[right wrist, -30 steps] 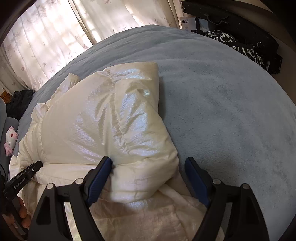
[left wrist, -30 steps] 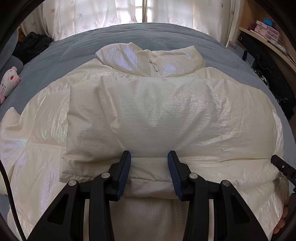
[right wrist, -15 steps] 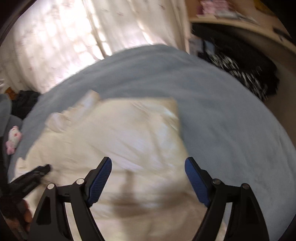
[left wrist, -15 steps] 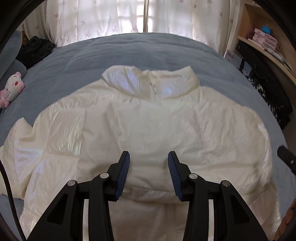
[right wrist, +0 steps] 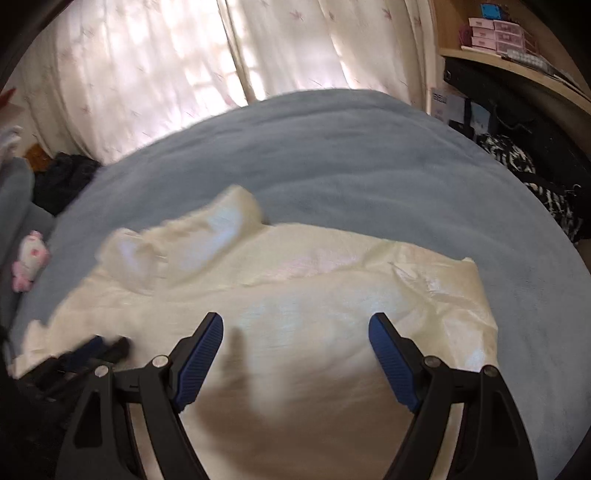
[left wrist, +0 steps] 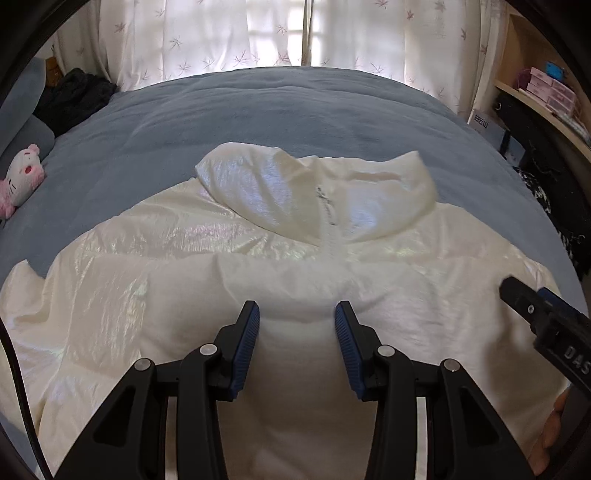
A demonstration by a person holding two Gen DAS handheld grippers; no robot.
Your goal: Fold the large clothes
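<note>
A cream puffer jacket (left wrist: 295, 266) lies front up on the blue bed (left wrist: 295, 110), collar (left wrist: 317, 192) toward the window, sleeves folded in over the body. It also shows in the right wrist view (right wrist: 314, 295), blurred. My left gripper (left wrist: 297, 321) is open and empty above the jacket's middle. My right gripper (right wrist: 295, 332) is wide open and empty above the jacket's right side. The right gripper's tip (left wrist: 532, 306) shows at the right edge of the left wrist view. The left gripper (right wrist: 92, 350) shows blurred at the lower left of the right wrist view.
A pink and white plush toy (left wrist: 22, 177) lies at the bed's left edge beside dark clothes (left wrist: 74, 99). Curtains (left wrist: 295, 33) hang behind the bed. Shelves with boxes (left wrist: 550, 92) and dark patterned clothing (right wrist: 535, 177) stand on the right.
Both grippers have lifted up and back from the jacket. The folded sleeve edge they were around now lies flat on the jacket. The right wrist view has swung left.
</note>
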